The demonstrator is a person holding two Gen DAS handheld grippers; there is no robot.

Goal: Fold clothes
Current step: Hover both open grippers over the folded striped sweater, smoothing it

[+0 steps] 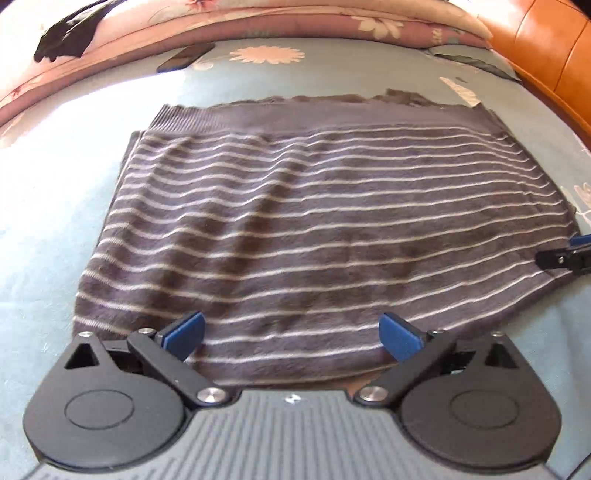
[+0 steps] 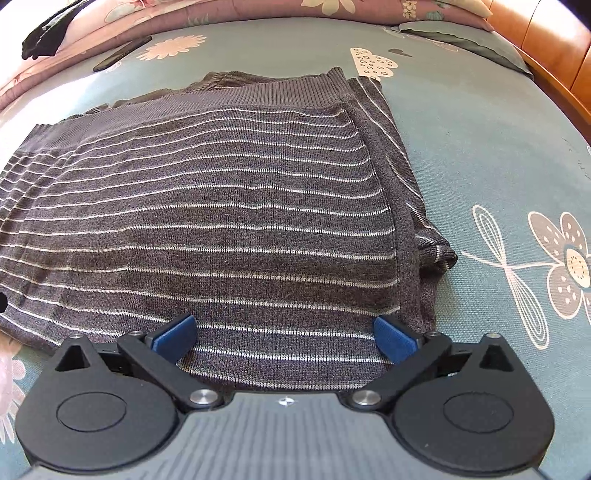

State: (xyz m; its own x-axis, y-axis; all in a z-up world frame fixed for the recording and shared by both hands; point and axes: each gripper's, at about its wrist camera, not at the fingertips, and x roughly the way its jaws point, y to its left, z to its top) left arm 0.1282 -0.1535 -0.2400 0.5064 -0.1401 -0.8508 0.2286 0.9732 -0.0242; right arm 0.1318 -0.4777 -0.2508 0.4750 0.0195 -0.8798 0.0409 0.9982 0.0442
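Note:
A grey sweater (image 1: 295, 229) with thin white stripes lies folded flat on the bed; its ribbed hem band faces away from me. In the right wrist view the same sweater (image 2: 221, 221) shows a folded-in sleeve along its right edge. My left gripper (image 1: 291, 334) is open, its blue pads spread over the sweater's near edge with only flat cloth between them. My right gripper (image 2: 284, 334) is open too, over the near right corner. The right gripper's fingers (image 1: 561, 256) show at the right edge of the left wrist view.
The bed has a light blue sheet (image 2: 480, 147) with flower prints. A dark phone (image 1: 184, 57) lies beyond the sweater. Pink floral quilts (image 1: 147, 22) are piled at the back, a black garment (image 1: 70, 33) on them. An orange leather headboard (image 1: 546, 44) is at the right.

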